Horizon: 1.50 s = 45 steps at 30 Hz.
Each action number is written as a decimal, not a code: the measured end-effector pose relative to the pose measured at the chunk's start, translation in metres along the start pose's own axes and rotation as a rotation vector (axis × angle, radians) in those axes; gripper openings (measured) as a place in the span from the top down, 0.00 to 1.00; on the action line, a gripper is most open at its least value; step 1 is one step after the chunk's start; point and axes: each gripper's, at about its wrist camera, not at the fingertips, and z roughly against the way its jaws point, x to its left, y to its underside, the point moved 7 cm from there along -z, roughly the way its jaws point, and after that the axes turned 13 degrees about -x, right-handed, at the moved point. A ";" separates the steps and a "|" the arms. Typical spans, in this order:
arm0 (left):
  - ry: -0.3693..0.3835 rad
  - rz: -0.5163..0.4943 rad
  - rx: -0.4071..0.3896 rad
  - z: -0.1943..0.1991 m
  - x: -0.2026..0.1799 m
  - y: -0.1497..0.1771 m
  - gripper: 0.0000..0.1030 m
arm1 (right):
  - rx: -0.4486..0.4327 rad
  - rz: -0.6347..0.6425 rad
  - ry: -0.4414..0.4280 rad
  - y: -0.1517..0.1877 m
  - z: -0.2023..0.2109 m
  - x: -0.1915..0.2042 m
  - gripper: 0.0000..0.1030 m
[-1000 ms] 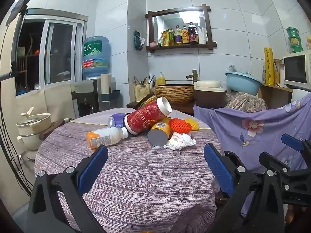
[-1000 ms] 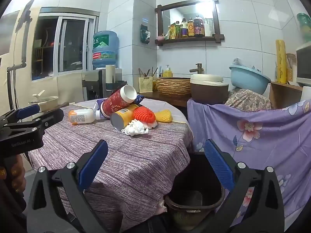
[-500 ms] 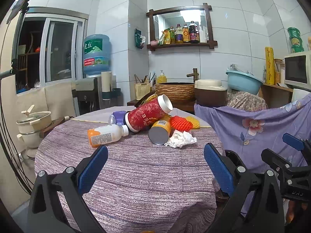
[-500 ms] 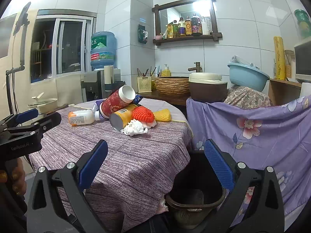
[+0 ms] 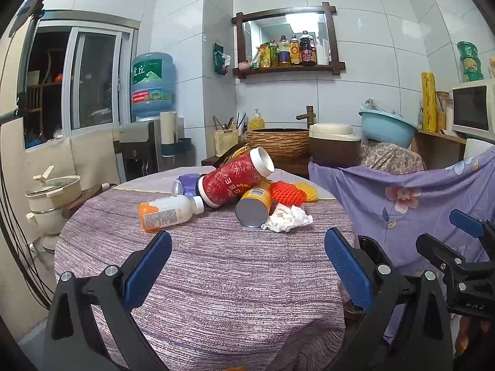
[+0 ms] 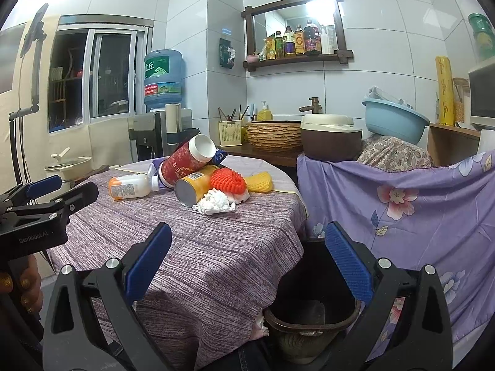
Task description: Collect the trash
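A trash pile lies on the round table [image 5: 216, 278]: a red canister [image 5: 235, 181], a yellow can [image 5: 253, 205], a white bottle with orange base [image 5: 168, 211], crumpled white paper [image 5: 286, 222], an orange foam net [image 5: 287, 193] and a yellow one [image 5: 306, 191]. My left gripper [image 5: 247, 266] is open and empty, short of the pile. My right gripper [image 6: 247, 262] is open and empty over the table's right edge, above a dark bin [image 6: 309, 318]. The pile also shows in the right wrist view [image 6: 198, 179].
A chair draped in purple floral cloth [image 6: 417, 210] stands right of the table. A counter behind holds a woven basket [image 5: 278, 142], a rice cooker [image 5: 334, 145] and a blue basin [image 5: 386, 128]. A water dispenser [image 5: 148, 142] and a pot [image 5: 52, 191] stand at the left.
Both grippers have drifted slightly; the view of the pile has shifted a little. Both stay open and empty. Nothing on the table has moved.
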 end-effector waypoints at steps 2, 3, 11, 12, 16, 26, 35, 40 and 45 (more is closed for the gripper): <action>0.000 -0.001 0.000 0.000 0.000 0.002 0.05 | 0.001 0.000 0.000 0.000 0.000 0.000 0.05; 0.002 -0.003 0.002 0.000 -0.001 0.002 0.05 | 0.001 0.000 0.000 0.001 0.000 0.001 0.05; 0.003 -0.007 0.007 -0.001 -0.002 0.004 0.05 | 0.006 -0.001 -0.002 0.003 -0.002 0.001 0.05; 0.003 -0.008 0.008 -0.001 -0.002 0.005 0.05 | 0.007 -0.002 -0.003 0.003 -0.002 0.001 0.05; 0.002 -0.007 0.009 -0.001 -0.002 0.006 0.05 | 0.007 -0.002 -0.002 0.004 -0.002 0.001 0.05; 0.004 -0.004 0.021 -0.002 0.000 0.009 0.05 | 0.013 -0.004 -0.003 0.007 -0.004 0.003 0.05; 0.004 -0.004 0.025 -0.003 0.001 0.011 0.05 | 0.015 -0.005 -0.004 0.009 -0.005 0.004 0.05; 0.006 -0.004 0.030 -0.003 0.002 0.011 0.05 | 0.015 -0.004 -0.003 0.008 -0.005 0.004 0.05; 0.005 -0.005 0.032 -0.004 0.001 0.012 0.05 | 0.018 -0.003 -0.004 0.009 -0.007 0.004 0.05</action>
